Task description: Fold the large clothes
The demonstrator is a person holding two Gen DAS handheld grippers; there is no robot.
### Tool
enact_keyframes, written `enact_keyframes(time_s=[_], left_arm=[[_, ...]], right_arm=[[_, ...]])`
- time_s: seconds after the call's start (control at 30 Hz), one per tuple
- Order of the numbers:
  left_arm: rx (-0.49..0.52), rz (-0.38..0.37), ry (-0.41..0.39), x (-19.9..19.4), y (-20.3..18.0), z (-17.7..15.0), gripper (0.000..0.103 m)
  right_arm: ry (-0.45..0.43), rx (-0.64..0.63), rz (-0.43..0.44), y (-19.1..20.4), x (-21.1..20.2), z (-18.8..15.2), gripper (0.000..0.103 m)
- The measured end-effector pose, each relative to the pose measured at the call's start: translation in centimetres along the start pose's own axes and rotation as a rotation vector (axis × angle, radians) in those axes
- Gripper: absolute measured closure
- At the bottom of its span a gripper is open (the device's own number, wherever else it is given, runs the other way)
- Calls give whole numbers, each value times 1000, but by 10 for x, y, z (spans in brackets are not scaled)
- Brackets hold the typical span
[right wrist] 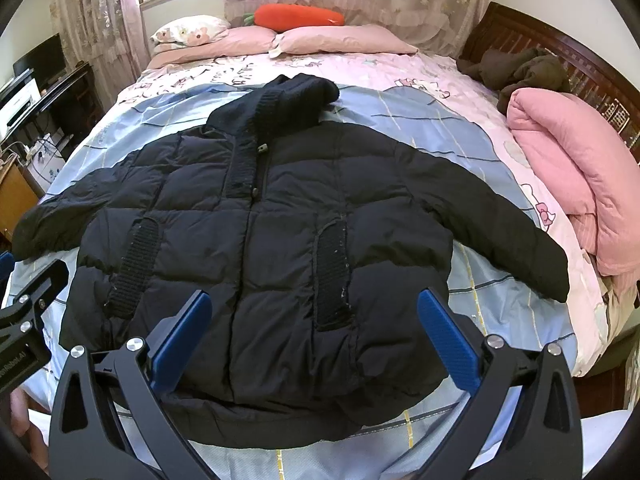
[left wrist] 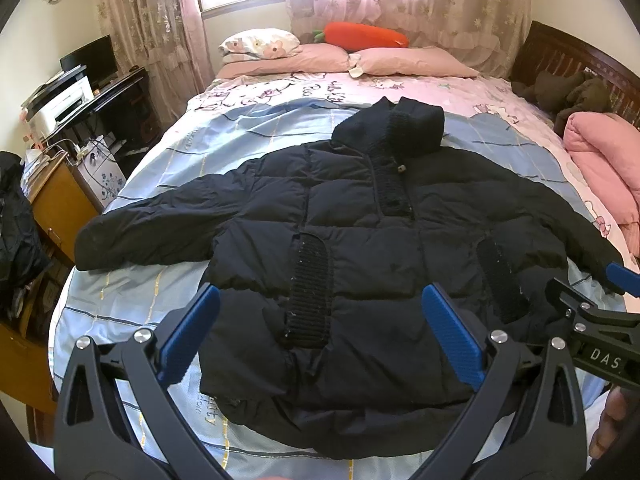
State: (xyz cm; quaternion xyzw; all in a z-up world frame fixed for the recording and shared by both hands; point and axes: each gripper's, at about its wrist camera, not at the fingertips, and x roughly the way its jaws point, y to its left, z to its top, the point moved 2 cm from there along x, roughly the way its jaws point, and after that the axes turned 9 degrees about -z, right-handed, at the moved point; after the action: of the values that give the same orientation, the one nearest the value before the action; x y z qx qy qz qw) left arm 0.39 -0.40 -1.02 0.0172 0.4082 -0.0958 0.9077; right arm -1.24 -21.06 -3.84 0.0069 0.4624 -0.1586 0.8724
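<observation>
A black quilted puffer jacket (left wrist: 360, 232) lies flat, front up, on the bed, sleeves spread to both sides, knit hood toward the pillows. It also shows in the right wrist view (right wrist: 280, 220). My left gripper (left wrist: 320, 320) is open and empty, hovering above the jacket's hem on its left half. My right gripper (right wrist: 316, 328) is open and empty, above the hem on the right half. The right gripper's body (left wrist: 592, 320) shows at the right edge of the left wrist view; the left gripper's body (right wrist: 28, 312) shows at the left edge of the right wrist view.
The bed (left wrist: 168, 168) has a blue and pink sheet. Pillows (left wrist: 412, 60) and an orange carrot plush (left wrist: 364, 34) lie at the head. A folded pink quilt (right wrist: 572, 168) and dark clothes (right wrist: 520, 68) lie on the right. A desk with printer (left wrist: 68, 104) stands left.
</observation>
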Motion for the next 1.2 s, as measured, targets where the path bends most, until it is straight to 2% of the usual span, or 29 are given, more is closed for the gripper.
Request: enact_keyframes(time_s=[0.03,0.2,0.27,0.4,0.47,0.7,0.77,1.03,1.2], left_arm=[[22,21,-11,-1,2,5,2],[17,24,-2,-1,1,4,2],[-15,-3,18,5,4,5,2],[-22,-10,24,6,5,6,2],[-11,-2,-4,5,5,6,2],[-32,-28,20,8,6,4,2],[-10,-3,16,8,6,4,2],[-6,4,37,10,7,1,2],[-3,5,49,11,6,1,2]], right_arm=[[3,1,1,0,0,0,1],[1,-3,7,0,1,0,1],[2,-6,6,1,1,-2,1],[-6,0,-9,0,1,-1,1],[-8,5,-7,-1,0,-1,1],[-6,23,-23,-4,1,1,1],[-4,26,-27,-5,1,2,1],[13,28,-8,-5,3,3,1],[3,28,-27,-6,2,3,1]])
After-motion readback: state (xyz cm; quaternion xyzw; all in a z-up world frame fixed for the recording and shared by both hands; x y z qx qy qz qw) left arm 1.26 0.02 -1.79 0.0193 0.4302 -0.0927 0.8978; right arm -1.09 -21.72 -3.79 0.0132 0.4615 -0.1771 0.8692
